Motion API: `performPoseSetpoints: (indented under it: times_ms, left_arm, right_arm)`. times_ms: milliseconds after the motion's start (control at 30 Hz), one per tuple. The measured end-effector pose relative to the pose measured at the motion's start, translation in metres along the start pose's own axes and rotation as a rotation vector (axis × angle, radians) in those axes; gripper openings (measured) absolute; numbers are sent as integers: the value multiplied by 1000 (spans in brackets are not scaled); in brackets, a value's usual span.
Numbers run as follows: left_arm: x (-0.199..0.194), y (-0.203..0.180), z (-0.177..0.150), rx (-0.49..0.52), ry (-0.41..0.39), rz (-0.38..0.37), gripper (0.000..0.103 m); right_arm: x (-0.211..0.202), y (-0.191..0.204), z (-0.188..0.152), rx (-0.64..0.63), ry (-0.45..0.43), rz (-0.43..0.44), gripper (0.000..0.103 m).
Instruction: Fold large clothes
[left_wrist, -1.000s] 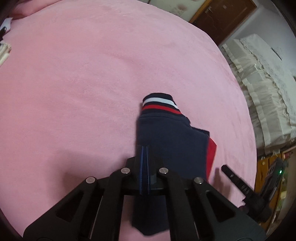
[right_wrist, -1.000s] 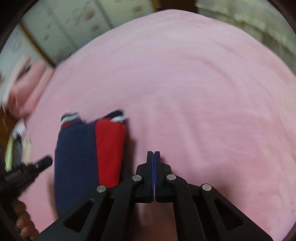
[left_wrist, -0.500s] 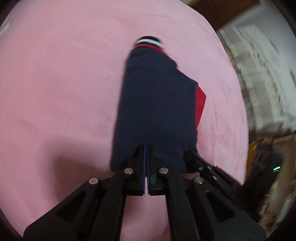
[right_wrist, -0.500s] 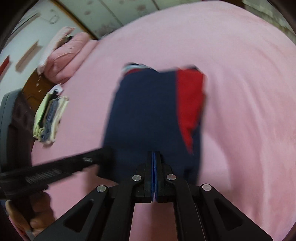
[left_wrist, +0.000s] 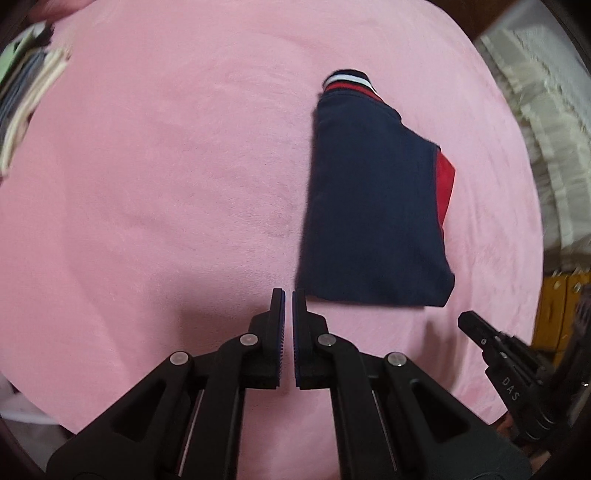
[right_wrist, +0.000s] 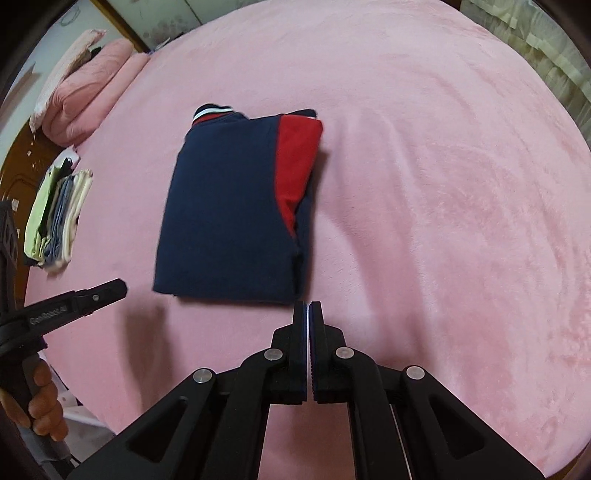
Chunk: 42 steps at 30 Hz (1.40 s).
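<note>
Two empty tools, left (left_wrist: 287, 295) narrowly parted, right (right_wrist: 307, 307) seemingly closed, beside folded navy garment (right_wrist: 225, 206).

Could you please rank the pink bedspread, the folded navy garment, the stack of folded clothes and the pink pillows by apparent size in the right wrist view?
1. pink bedspread
2. folded navy garment
3. pink pillows and stack of folded clothes: they look alike, and fisheye distortion at the edge leaves it unsure.

- Left gripper (left_wrist: 287, 295) has let go of the folded garment (left_wrist: 373, 206); it is now clear of the near edge, with a narrow gap between the jaws.
- Right gripper (right_wrist: 307, 307) has moved from overlapping the garment's near edge to just short of its near right corner.
</note>
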<state>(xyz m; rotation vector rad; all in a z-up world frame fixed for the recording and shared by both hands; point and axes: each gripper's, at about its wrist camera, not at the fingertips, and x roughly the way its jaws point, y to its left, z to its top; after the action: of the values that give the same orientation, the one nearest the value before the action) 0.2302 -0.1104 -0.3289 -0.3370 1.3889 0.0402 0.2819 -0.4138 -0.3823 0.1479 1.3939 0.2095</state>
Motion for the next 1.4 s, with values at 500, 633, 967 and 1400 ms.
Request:
performPoseSetpoints:
  times_ms: [500,633,967,1400]
  left_arm:
    - [-32,-28,16,127,-4,113,60]
    - [-46,-30,18,165,-32,124,63]
    - [-51,-36,18,195,-61,134,64]
    - [-46,-35,25,172,-39,116,64]
  right_arm:
    - [-63,28,5,28,-20,73,65]
    - [-74,39,10,-12,-33,44,76]
    - [-79,43,16,8,-11,51,91]
    - [-77,38,13,19,-7,44,94]
